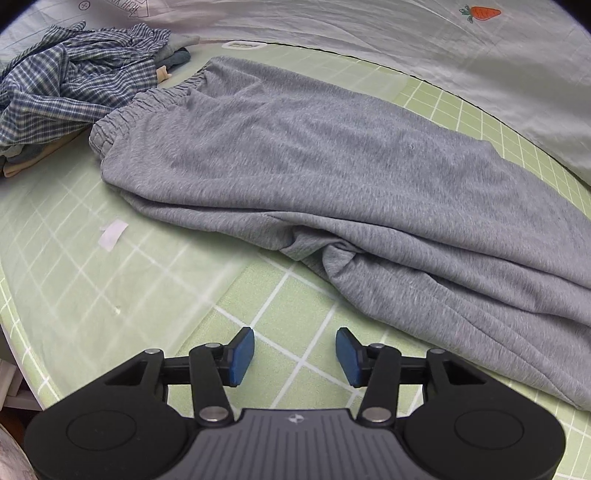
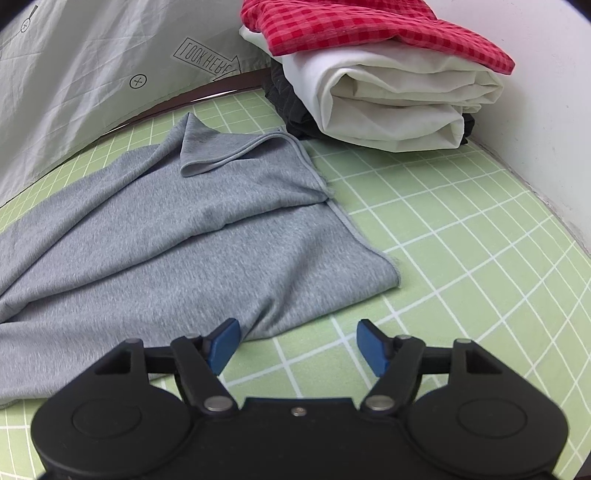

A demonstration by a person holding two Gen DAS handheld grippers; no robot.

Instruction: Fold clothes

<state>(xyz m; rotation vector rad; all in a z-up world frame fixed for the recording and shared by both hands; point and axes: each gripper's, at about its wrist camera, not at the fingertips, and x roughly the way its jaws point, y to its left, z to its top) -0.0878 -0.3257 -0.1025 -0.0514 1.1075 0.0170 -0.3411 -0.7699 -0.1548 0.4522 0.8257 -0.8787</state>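
Note:
Grey sweatpants (image 1: 332, 177) lie spread on the green grid mat (image 1: 280, 317), elastic waistband (image 1: 147, 99) toward the far left, legs laid one over the other. My left gripper (image 1: 295, 354) is open just short of the pants' near edge, nothing between its blue pads. In the right wrist view the leg ends (image 2: 192, 229) lie flat with one hem corner (image 2: 207, 147) folded back. My right gripper (image 2: 299, 343) is open at the near hem; its left pad (image 2: 223, 345) sits at the cloth's edge, touching or not I cannot tell.
A heap of blue plaid clothes (image 1: 74, 85) lies at the far left of the mat. Folded red checked (image 2: 369, 29), white (image 2: 399, 99) and dark clothes are stacked at the far right by a white wall (image 2: 546, 110). Pale printed bedding (image 1: 406, 40) borders the mat's far edge.

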